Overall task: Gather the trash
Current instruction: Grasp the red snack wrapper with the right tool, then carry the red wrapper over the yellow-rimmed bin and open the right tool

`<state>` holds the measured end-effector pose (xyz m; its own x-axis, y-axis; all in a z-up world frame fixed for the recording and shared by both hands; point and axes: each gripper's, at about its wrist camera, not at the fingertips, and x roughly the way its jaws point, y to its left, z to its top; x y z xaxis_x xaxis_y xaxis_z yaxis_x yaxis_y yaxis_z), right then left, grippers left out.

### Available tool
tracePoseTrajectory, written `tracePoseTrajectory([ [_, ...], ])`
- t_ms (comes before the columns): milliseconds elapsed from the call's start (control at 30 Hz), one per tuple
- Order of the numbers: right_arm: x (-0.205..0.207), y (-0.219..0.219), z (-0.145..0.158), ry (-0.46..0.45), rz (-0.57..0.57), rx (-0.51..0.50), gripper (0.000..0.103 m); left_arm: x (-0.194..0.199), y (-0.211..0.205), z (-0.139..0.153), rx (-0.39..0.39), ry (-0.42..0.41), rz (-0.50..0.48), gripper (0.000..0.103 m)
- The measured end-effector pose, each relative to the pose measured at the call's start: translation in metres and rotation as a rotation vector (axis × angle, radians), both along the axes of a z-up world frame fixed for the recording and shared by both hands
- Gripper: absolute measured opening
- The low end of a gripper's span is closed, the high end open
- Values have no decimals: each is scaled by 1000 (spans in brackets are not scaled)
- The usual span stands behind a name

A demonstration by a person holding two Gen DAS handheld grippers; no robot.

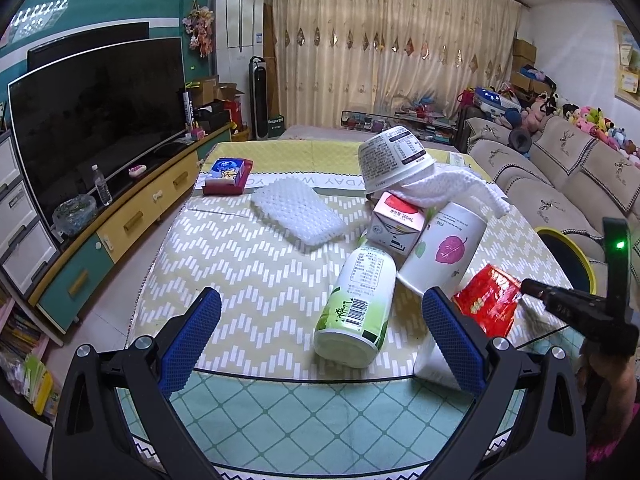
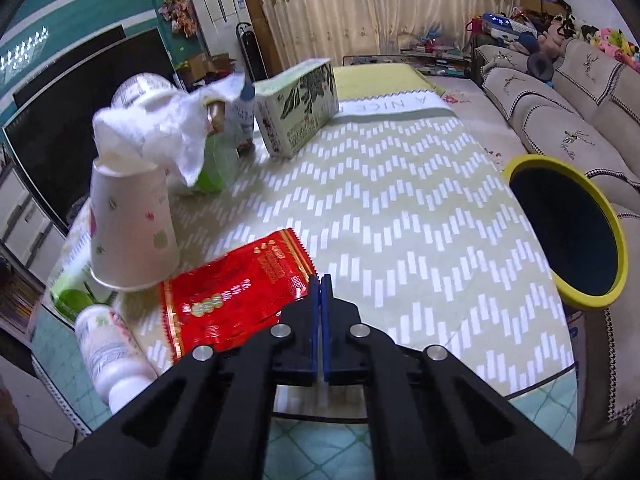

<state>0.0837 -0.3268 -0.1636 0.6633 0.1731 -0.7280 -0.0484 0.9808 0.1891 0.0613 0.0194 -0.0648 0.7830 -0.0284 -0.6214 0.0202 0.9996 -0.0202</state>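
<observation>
A red foil wrapper (image 2: 232,300) lies on the zigzag tablecloth (image 2: 400,200). My right gripper (image 2: 320,280) is shut, its tips pinching the wrapper's near right corner; the left wrist view shows those tips at the edge of the wrapper (image 1: 488,304). My left gripper (image 1: 322,296) stands open just in front of a green-and-white bottle (image 1: 356,308) lying on its side, not touching it. Behind the bottle are a tipped paper cup (image 1: 444,252), a small carton (image 1: 396,224), an upturned bowl (image 1: 394,160) and crumpled white tissue (image 1: 460,184).
A yellow-rimmed bin (image 2: 616,240) stands off the table's right edge, by the sofa (image 2: 560,120). A white foam net (image 1: 298,216) and a tissue pack in a red tray (image 1: 228,176) lie farther back. A green box (image 2: 296,108) stands mid-table. A TV (image 1: 100,120) is at left.
</observation>
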Motion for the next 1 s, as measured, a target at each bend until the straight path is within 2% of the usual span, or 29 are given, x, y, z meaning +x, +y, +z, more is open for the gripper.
tracePoseTrajectory([
  [400, -5, -39, 42, -119, -96, -32, 1, 7, -7, -6, -2, 4, -21, 99],
  [767, 2, -125, 71, -209, -306, -88, 1, 18, -23, -6, 6, 4, -51, 99],
  [1000, 20, -186, 73, -217, -439, -130, 1, 29, -39, -7, 12, 8, -73, 99],
])
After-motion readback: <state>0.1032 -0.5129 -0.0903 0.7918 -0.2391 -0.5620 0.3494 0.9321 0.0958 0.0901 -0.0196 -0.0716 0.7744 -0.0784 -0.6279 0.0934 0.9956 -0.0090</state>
